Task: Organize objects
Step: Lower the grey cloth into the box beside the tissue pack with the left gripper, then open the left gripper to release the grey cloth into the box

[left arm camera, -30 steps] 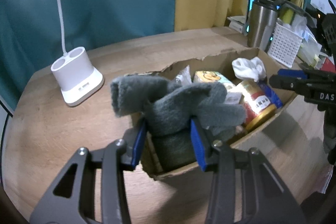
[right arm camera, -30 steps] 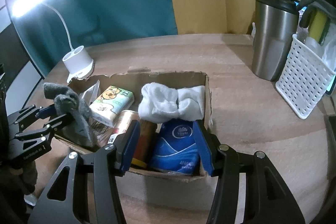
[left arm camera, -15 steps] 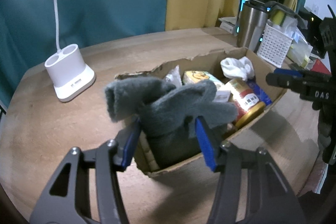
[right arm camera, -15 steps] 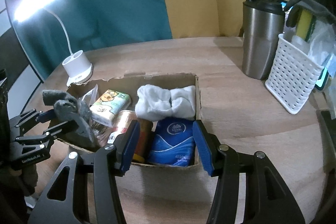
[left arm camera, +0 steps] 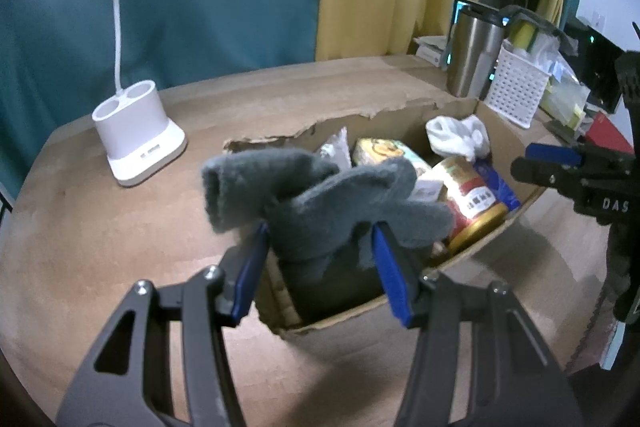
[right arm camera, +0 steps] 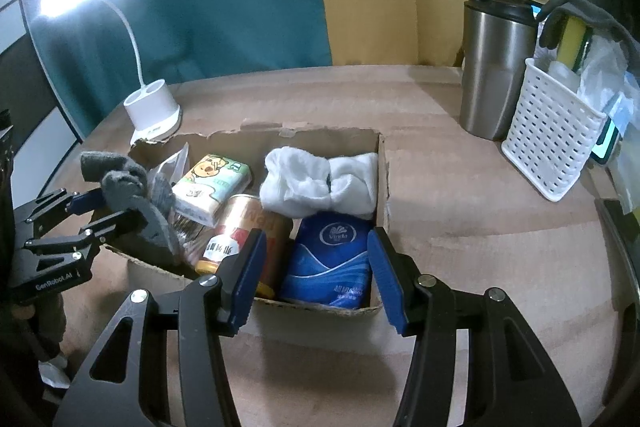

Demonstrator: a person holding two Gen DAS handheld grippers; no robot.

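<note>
A torn cardboard box (right arm camera: 320, 311) sits on the wooden table. It holds a white cloth (right arm camera: 320, 177), a blue tissue pack (right arm camera: 328, 263), a gold can (right arm camera: 244, 235) and a cartoon tissue pack (right arm camera: 212, 183). My left gripper (left arm camera: 320, 255) has its jaws wide, with a grey fleece glove (left arm camera: 320, 195) draped between them over the box's near left corner (left arm camera: 320, 323). The glove also shows in the right wrist view (right arm camera: 132, 195). My right gripper (right arm camera: 312, 267) is open and empty, just in front of the box's near wall.
A white lamp base (left arm camera: 138, 139) stands left of the box. A steel tumbler (right arm camera: 496, 67) and a white perforated basket (right arm camera: 552, 143) stand at the back right. Teal and yellow curtains hang behind the table.
My left gripper's jaws have spread apart around the grey glove, which stays over the box corner. My right gripper has drawn back slightly from the box.
</note>
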